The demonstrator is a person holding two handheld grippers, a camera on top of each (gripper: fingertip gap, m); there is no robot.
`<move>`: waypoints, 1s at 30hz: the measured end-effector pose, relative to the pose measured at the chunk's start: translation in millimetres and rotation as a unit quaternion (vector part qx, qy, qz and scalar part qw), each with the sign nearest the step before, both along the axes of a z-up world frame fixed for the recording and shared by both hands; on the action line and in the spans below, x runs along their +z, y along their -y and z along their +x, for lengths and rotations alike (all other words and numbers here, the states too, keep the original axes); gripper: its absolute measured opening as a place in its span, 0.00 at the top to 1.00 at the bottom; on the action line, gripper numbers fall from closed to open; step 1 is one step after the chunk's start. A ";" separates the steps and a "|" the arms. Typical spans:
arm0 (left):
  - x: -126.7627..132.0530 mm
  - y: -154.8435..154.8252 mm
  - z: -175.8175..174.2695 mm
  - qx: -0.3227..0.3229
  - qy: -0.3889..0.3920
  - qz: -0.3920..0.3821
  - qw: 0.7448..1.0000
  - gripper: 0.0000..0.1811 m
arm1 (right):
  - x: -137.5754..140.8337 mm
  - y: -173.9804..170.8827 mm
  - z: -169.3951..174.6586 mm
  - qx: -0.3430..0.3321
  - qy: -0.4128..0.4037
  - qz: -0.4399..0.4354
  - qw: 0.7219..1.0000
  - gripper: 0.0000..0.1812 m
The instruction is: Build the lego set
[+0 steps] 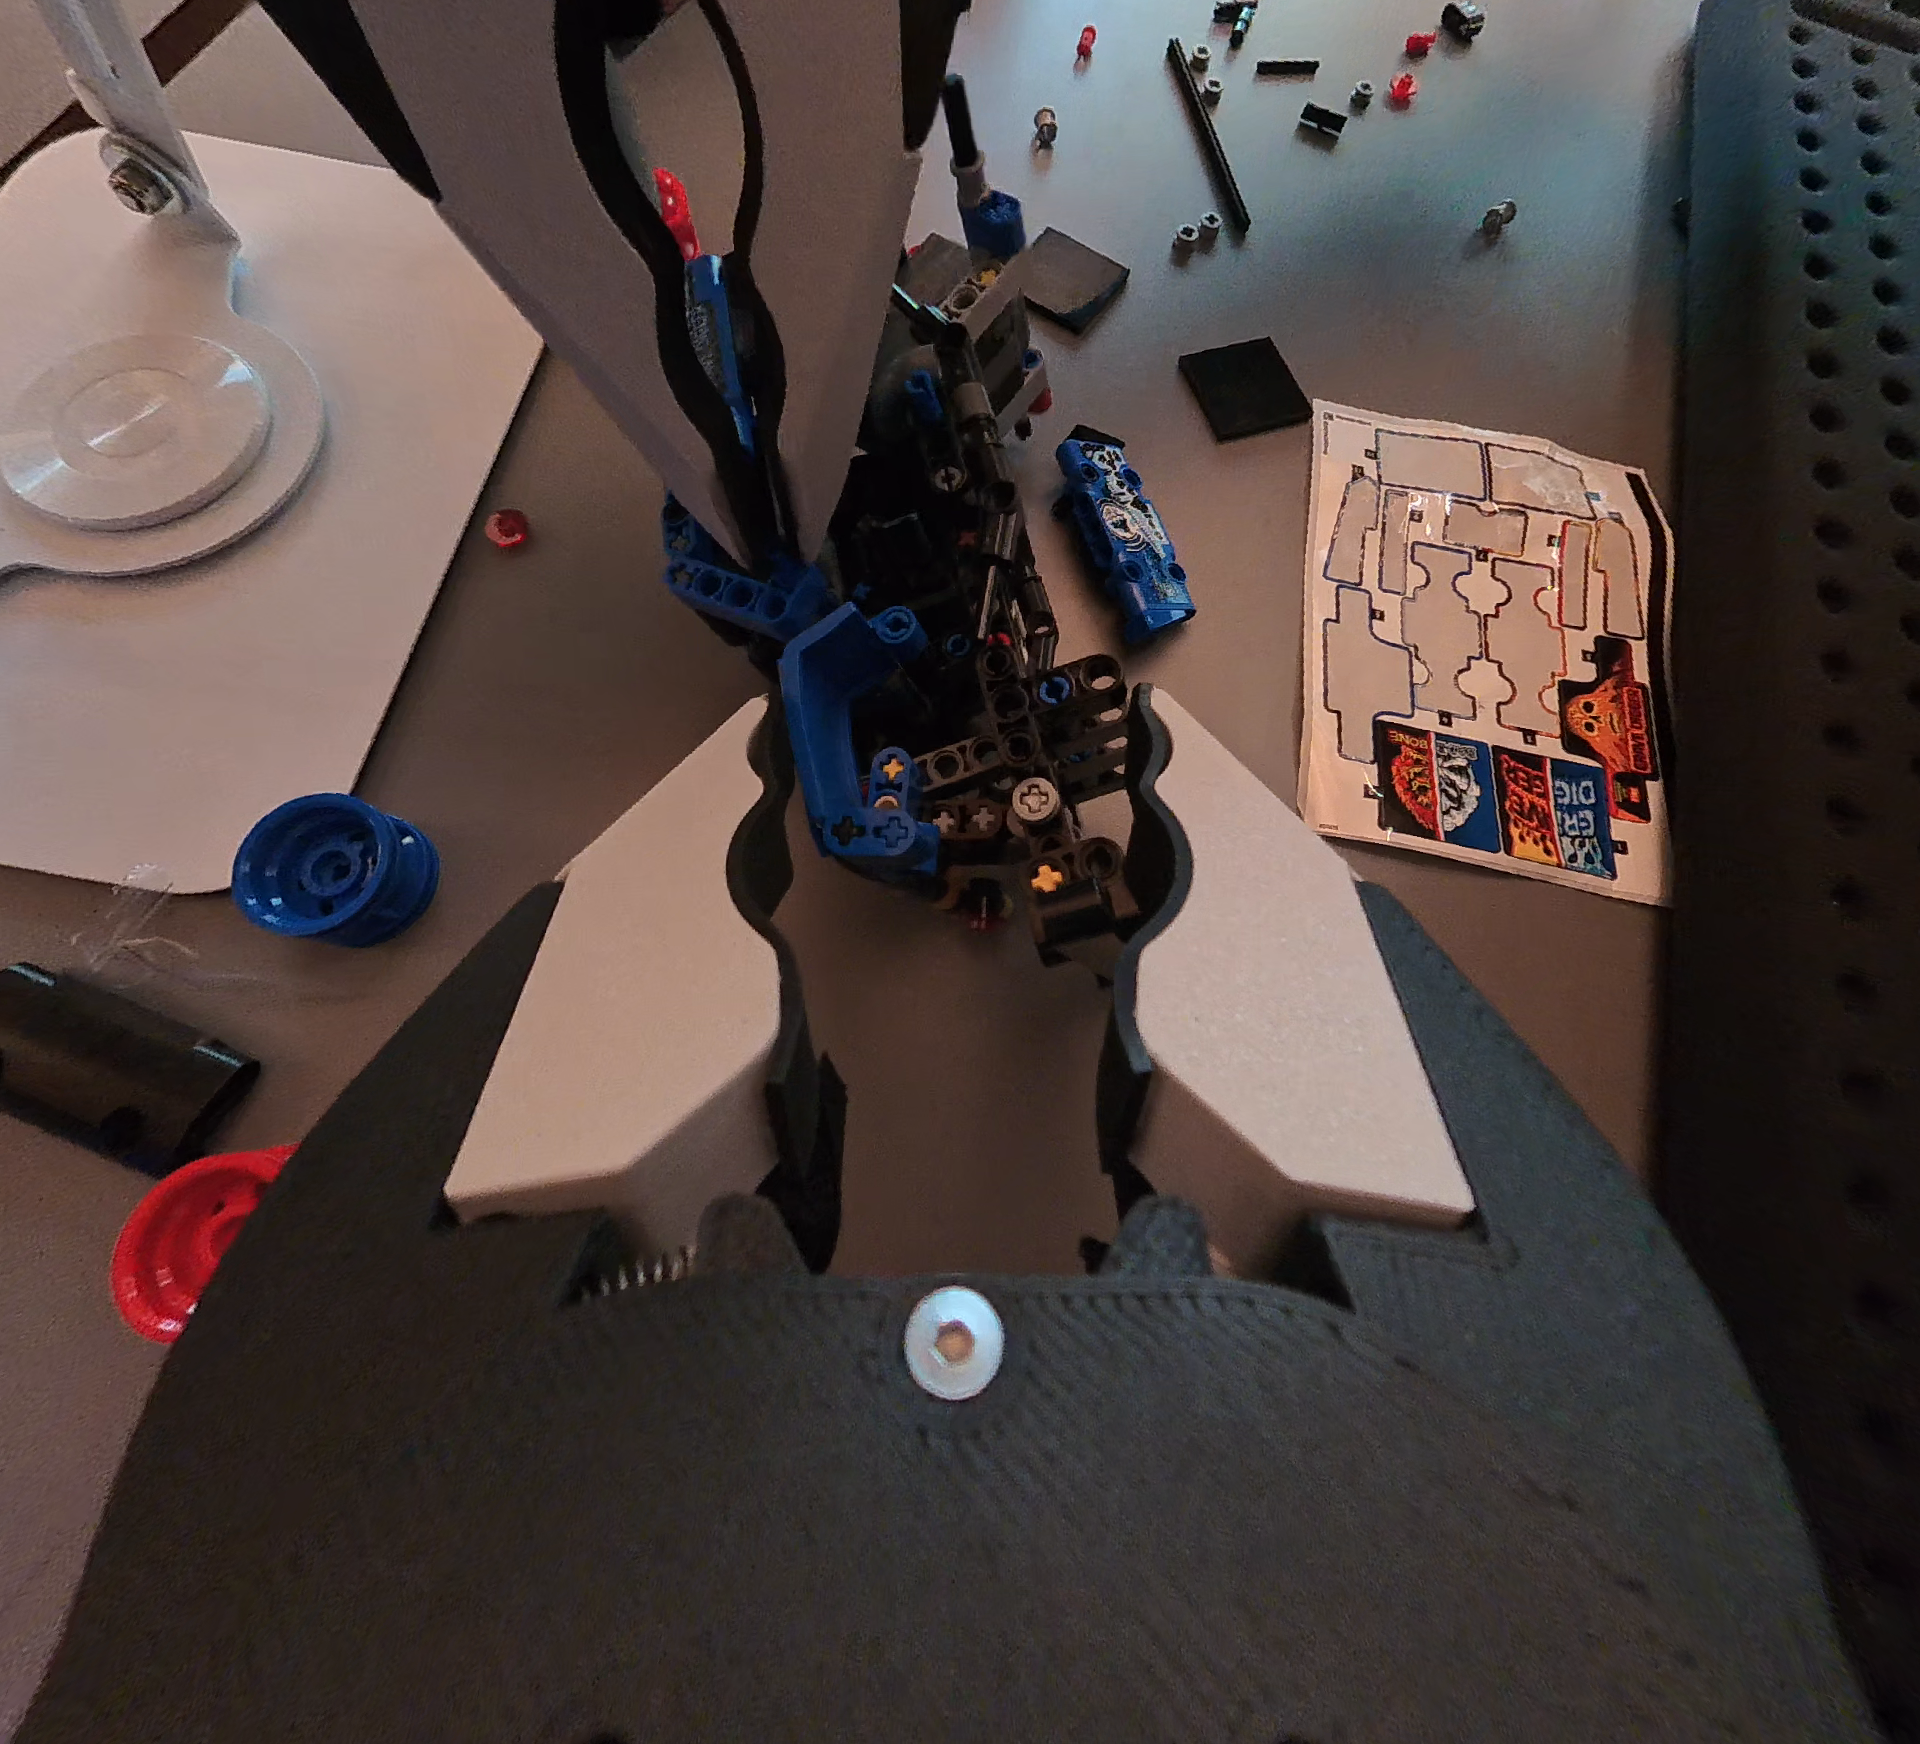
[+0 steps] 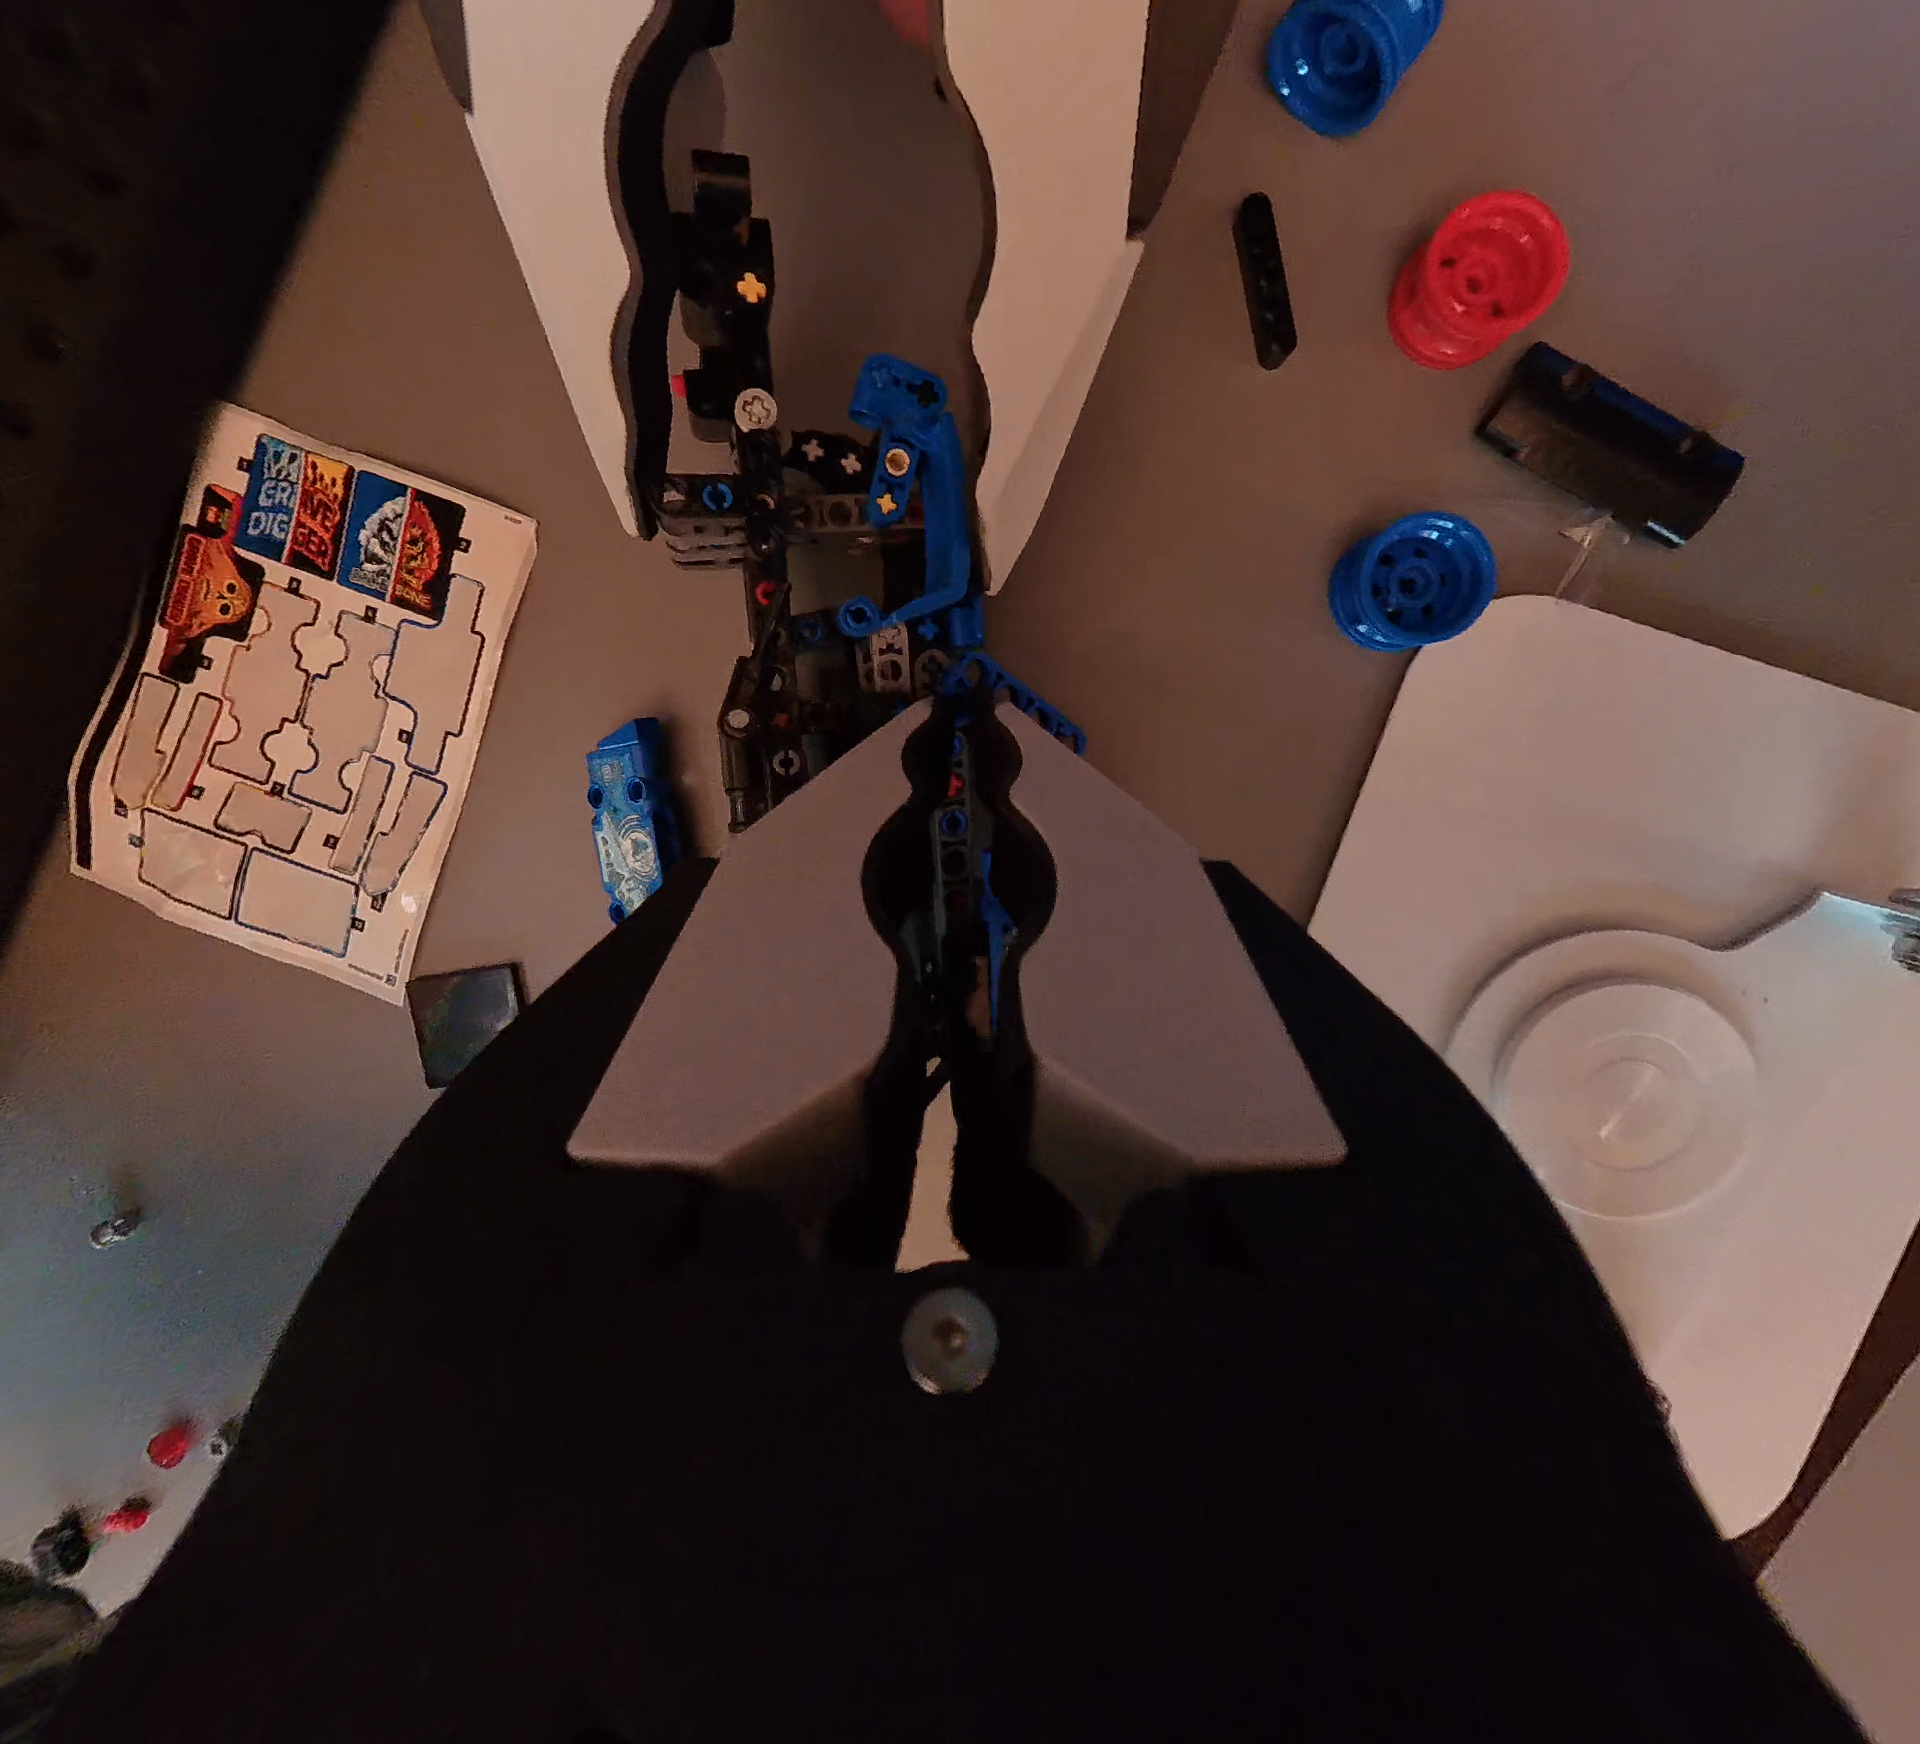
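A half-built black and blue lego model lies on the grey table. My left gripper holds its near end, jaws wide, the black wavy fingers touching both sides. In the right wrist view this gripper straddles the model from the top. My right gripper is shut on a thin blue and black beam section at the model's other end. In the left wrist view it comes down from above, pinching a blue part with a red piece on top.
A sticker sheet lies right of the model, a blue printed piece between them. Blue and red wheel hubs, a black panel, a black beam, a white stand base, black tiles and small loose parts surround it. There is about 4 cm between the tips of the two grippers.
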State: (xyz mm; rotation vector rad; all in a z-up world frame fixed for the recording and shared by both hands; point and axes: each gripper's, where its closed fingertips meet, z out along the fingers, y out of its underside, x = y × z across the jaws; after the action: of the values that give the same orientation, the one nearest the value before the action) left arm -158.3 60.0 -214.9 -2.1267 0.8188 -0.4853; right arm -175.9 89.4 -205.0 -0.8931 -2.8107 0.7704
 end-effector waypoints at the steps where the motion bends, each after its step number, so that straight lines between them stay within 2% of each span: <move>1: 0.0 -0.3 -0.7 0.002 0.001 0.000 1.000 0.65 | -0.5 -1.0 -0.7 -0.004 -0.002 -0.001 1.000 0.99; 10: -0.6 -0.6 1.2 0.000 -0.002 0.001 1.000 0.65 | -1.4 -0.2 -0.1 0.000 -0.046 0.079 0.996 0.99; 16: -1.1 -1.6 0.2 0.003 -0.002 0.001 1.000 0.64 | -4.0 -4.0 -0.8 -0.037 -0.057 0.064 0.996 0.99; 23: -1.4 -1.3 4.5 -0.006 -0.015 0.007 1.000 0.65 | -3.9 -0.3 4.4 -0.003 -0.075 0.143 0.987 0.99; 27: -1.3 -1.0 5.7 -0.009 -0.014 0.009 1.000 0.65 | -4.7 -0.7 7.4 -0.019 -0.076 0.115 0.990 0.99; 30: -1.8 -3.0 7.4 -0.008 -0.007 0.008 1.000 0.64 | -14.8 -11.8 10.1 -0.038 -0.033 0.087 0.995 1.00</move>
State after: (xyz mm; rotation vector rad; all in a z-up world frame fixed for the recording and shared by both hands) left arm -150.8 63.0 -216.6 -2.1133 0.8444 -0.4716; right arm -165.8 101.2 -219.8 -0.9212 -2.7183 0.5243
